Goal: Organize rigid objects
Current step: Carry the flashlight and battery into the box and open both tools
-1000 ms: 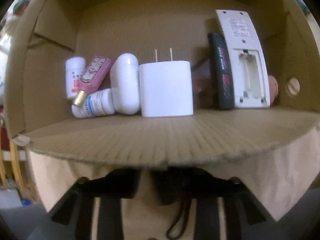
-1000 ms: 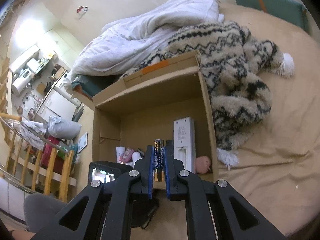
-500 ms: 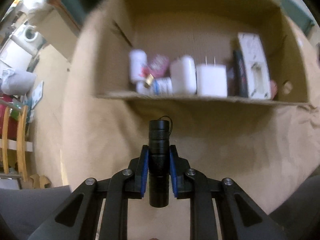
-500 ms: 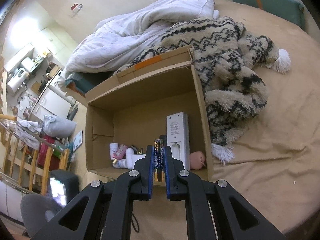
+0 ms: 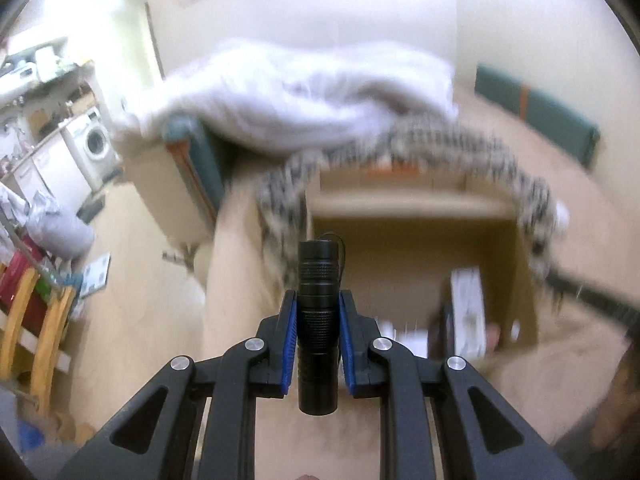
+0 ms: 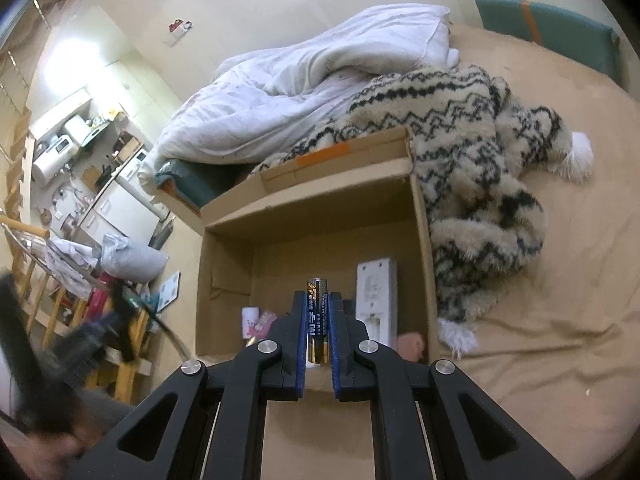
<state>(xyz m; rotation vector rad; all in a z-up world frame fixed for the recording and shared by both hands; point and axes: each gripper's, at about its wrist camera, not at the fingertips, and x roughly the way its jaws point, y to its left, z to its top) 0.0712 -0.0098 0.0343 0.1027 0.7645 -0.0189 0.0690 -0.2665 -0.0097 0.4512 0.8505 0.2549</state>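
Observation:
My left gripper point(image 5: 318, 300) is shut on a small black flashlight point(image 5: 319, 320), held upright above the bed, left of and in front of the open cardboard box point(image 5: 404, 204). My right gripper point(image 6: 318, 300) is shut on a gold and blue battery point(image 6: 317, 320) held over the box's near edge. In the box point(image 6: 224, 240) lie a white remote point(image 6: 376, 296) with its battery bay open, a white bottle point(image 6: 250, 320), a pink tube point(image 6: 264, 322) and a pink object point(image 6: 410, 342). The left wrist view is blurred.
The box sits on a tan bed sheet point(image 6: 540, 360). A patterned fleece blanket point(image 6: 472, 148) lies against the box's right and back. A white duvet point(image 6: 304, 80) is piled behind. Wooden railing point(image 6: 36, 312) and room clutter are at the left.
My left gripper has pulled back and lifted with the flashlight, from close at the box's near wall to high above it. The right gripper with the battery has moved slightly closer to the box.

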